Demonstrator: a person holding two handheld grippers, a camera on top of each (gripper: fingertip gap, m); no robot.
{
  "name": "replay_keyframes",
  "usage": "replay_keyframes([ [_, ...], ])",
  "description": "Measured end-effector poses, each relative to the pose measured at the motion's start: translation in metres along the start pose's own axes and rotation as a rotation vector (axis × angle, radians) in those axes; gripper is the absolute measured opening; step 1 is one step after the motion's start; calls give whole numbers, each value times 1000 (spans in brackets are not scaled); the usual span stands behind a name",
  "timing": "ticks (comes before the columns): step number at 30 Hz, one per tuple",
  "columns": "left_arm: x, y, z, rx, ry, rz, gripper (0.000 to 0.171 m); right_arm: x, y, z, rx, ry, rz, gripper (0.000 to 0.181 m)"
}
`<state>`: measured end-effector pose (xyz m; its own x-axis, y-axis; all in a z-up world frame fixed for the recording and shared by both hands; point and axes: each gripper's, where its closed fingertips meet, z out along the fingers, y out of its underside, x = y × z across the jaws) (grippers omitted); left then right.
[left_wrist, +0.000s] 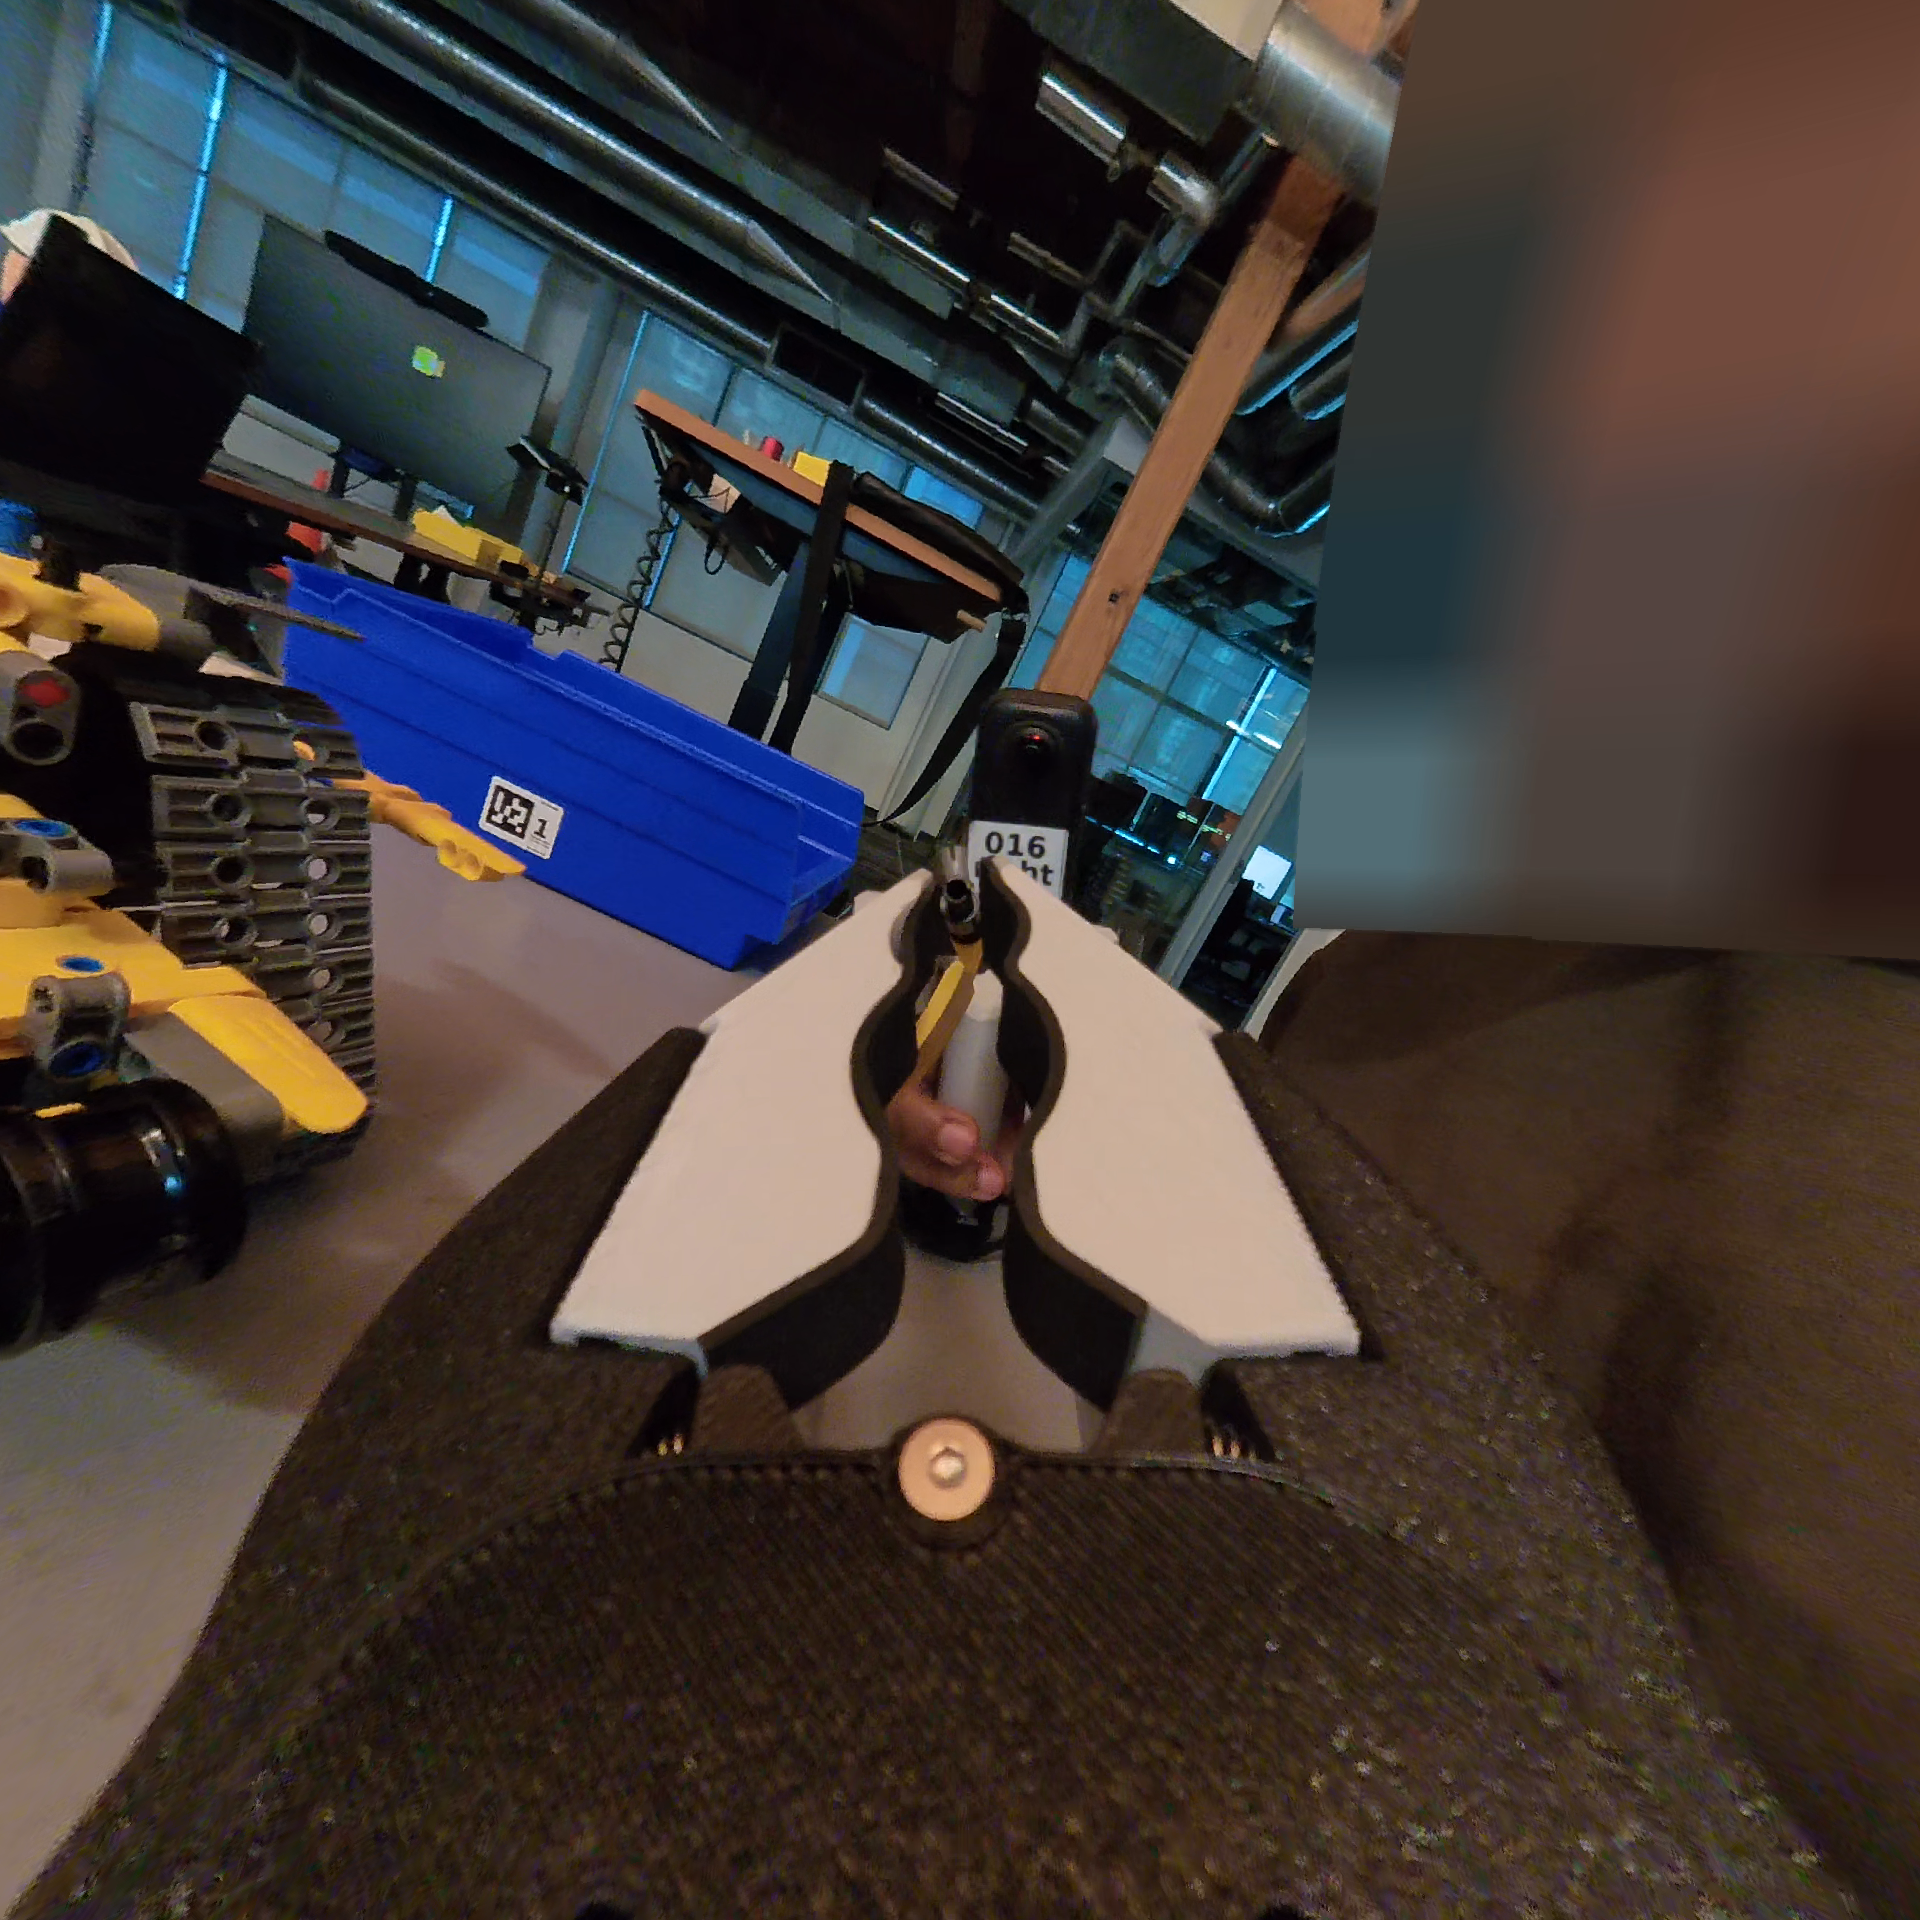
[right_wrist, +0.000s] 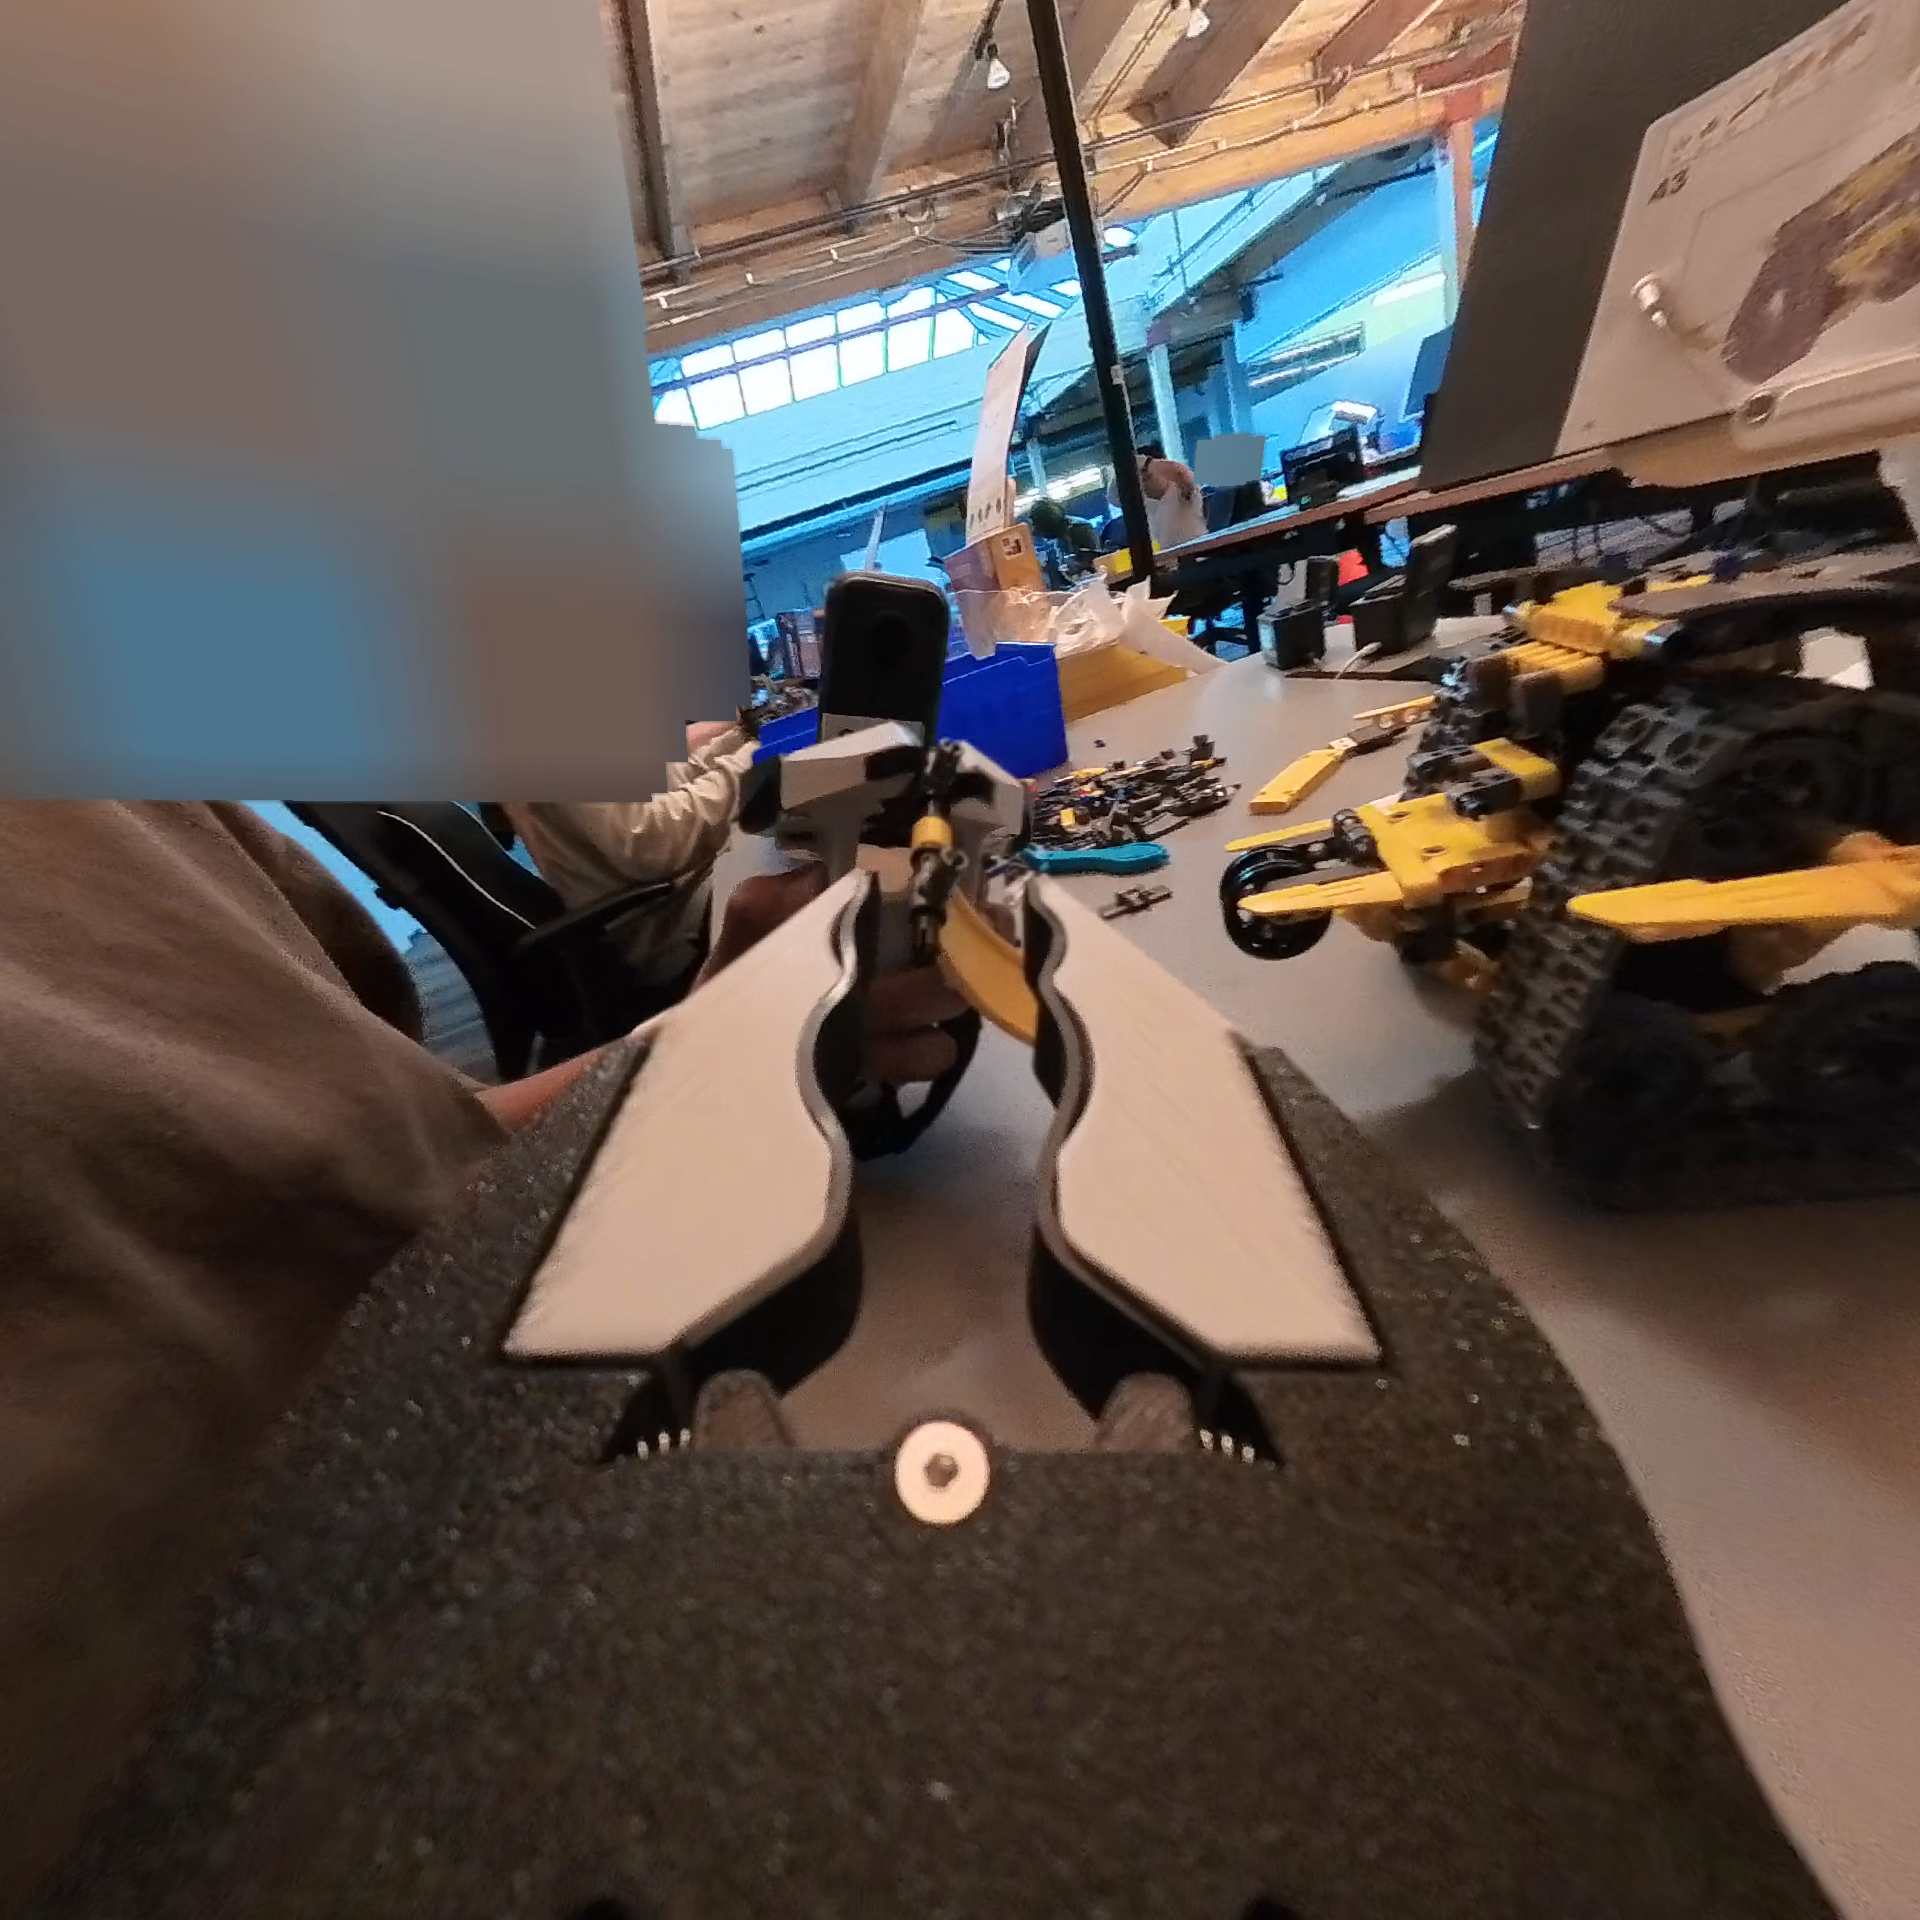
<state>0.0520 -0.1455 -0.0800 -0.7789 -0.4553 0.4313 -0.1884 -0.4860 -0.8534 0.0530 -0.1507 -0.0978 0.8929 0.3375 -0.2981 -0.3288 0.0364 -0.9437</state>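
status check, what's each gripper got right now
Left gripper shut on small pin-and-yellow-curve assembly. Right gripper open around its lower end. Tracked yellow model apart, on grey table.

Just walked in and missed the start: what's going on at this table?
A person holds a gripper in each hand, facing each other above the grey table. The left gripper is pinched shut on a small yellow and black brick piece. The right gripper is open around that piece's yellow curved end. A yellow tracked toy vehicle stands alongside, loose parts beyond.
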Motion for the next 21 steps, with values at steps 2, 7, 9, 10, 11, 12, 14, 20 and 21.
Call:
replay_keyframes([
  [2, 3, 1, 1, -9, 11, 11, 5, -2, 0, 1, 6, -13, 18, 23],
  [7, 7, 5, 5, -33, 19, 48, 5, -9, 0, 0, -2, -49, 27, 8],
  [9, 9, 6, 5, -33, 30, 54, 8, -10, 1, 0, -21, -59, 36, 8],
  [10, 9, 5, 5, -26, 29, 54, 18, -11, 2, -1, -31, -61, 35, 8],
  [11, 8, 3, 5, -11, 18, 55, 31, -11, 2, -2, -37, -64, 32, 7],
  [12, 5, 0, 5, 6, 1, 57, 44, -12, 1, -3, -41, -68, 29, 7],
  [14, 4, -4, 4, 33, -8, 66, 60, -14, -3, -6, -41, -78, 29, 7],
  [20, 15, 15, 14, -73, 36, 108, 51, -18, -25, -22, -4, -147, 131, 6],
  [21, 17, 21, 17, -112, 41, 130, 47, -19, -26, -23, -3, -164, 167, 6],
])
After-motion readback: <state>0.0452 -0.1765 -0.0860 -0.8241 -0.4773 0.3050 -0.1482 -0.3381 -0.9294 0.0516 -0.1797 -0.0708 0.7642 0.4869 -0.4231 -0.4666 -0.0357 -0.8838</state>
